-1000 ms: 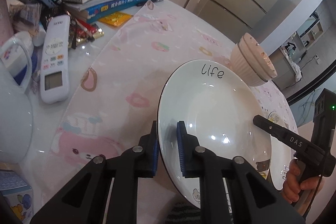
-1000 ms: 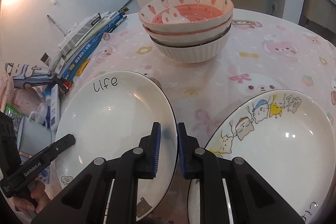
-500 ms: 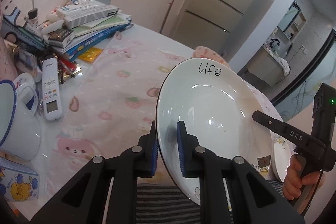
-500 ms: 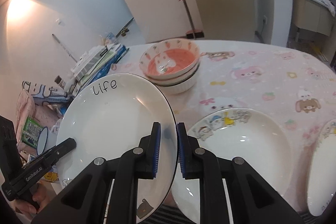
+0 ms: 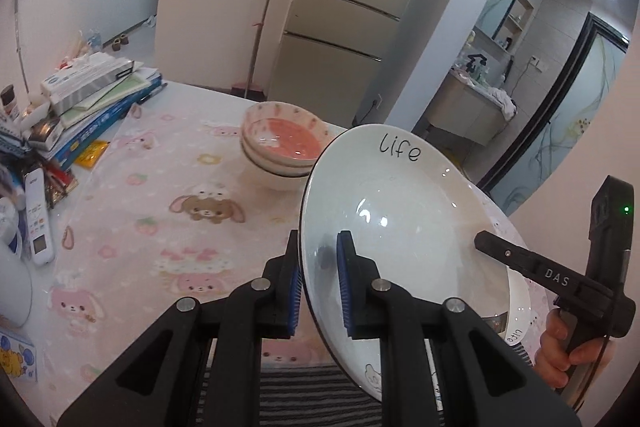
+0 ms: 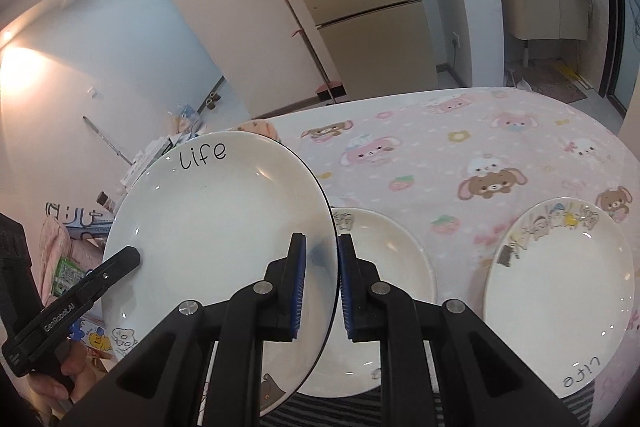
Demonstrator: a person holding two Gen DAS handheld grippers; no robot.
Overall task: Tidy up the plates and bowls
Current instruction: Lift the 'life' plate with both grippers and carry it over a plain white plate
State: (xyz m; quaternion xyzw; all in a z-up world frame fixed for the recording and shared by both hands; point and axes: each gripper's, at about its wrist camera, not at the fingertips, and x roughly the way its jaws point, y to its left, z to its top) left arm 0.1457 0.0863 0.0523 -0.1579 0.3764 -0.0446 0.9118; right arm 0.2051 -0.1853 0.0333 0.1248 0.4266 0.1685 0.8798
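A white plate marked "life" (image 5: 400, 211) (image 6: 216, 219) is held up off the table, tilted on edge. My left gripper (image 5: 318, 283) is shut on its left rim. My right gripper (image 6: 322, 283) is shut on its right rim; its finger also shows in the left wrist view (image 5: 524, 263). Below on the pink cloth lie a second white plate (image 6: 380, 267) and a third plate with cartoon figures (image 6: 560, 291). A stack of bowls (image 5: 280, 151), the top one pink inside, stands farther back.
A pile of books (image 5: 92, 99) and a white remote (image 5: 38, 223) lie at the table's left side. A white mug's edge (image 5: 12, 287) and a small box (image 5: 16, 355) sit at the near left. A fridge (image 5: 332, 39) stands behind the table.
Both grippers have lifted the "life" plate higher above the table and pulled back. The bowl stack and the plates underneath have come into view.
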